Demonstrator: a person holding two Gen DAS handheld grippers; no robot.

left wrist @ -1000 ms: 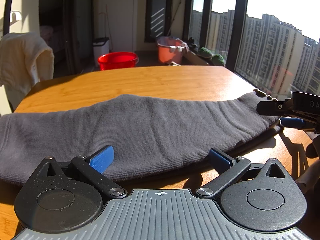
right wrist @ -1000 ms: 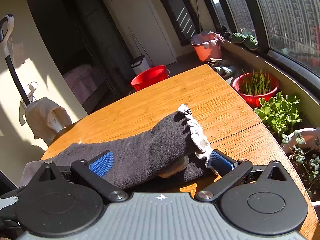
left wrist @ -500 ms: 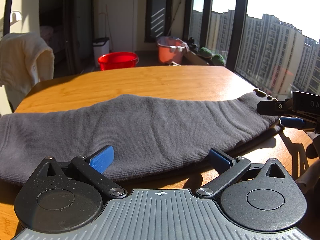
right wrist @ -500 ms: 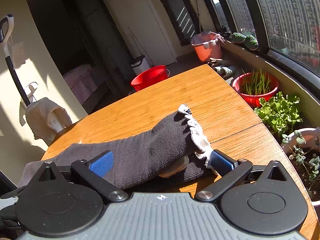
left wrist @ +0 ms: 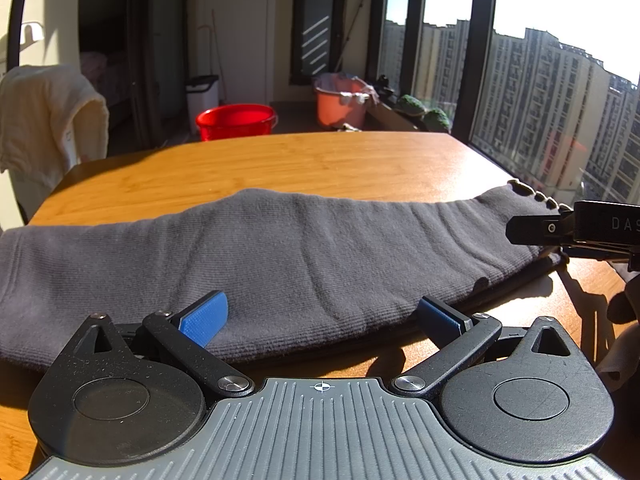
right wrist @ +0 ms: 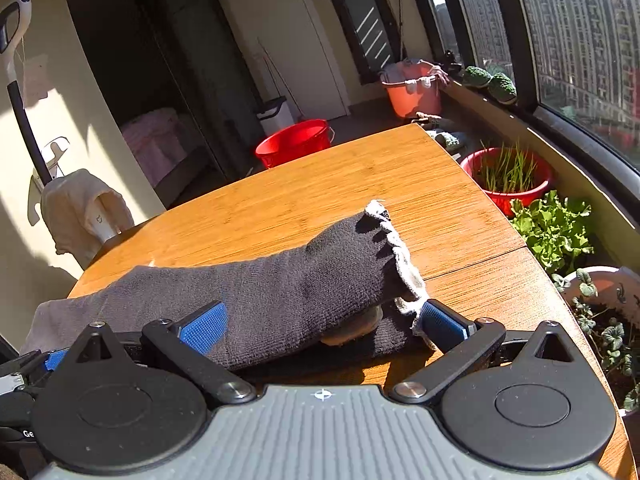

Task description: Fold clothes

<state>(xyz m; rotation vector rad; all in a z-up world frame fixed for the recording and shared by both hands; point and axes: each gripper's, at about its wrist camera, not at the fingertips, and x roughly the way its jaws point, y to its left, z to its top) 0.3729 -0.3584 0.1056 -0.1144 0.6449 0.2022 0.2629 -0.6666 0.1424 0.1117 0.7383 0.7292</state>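
1. As the grey knit garment [left wrist: 280, 252] lay folded lengthwise on the wooden table [left wrist: 320, 160], its long axis was seen running left to right, crosswise to both grippers.
2. The left gripper [left wrist: 320, 316] was held with its jaws apart, the garment's near edge lying between them.
3. The right gripper [right wrist: 320, 324] was likewise spread wide at the scalloped end [right wrist: 396, 248], which judged nearer to it, would be taken by it.

Red bucket [left wrist: 236, 121] & orange tub [left wrist: 341, 101] on floor; potted greens [right wrist: 554, 230] nr window.
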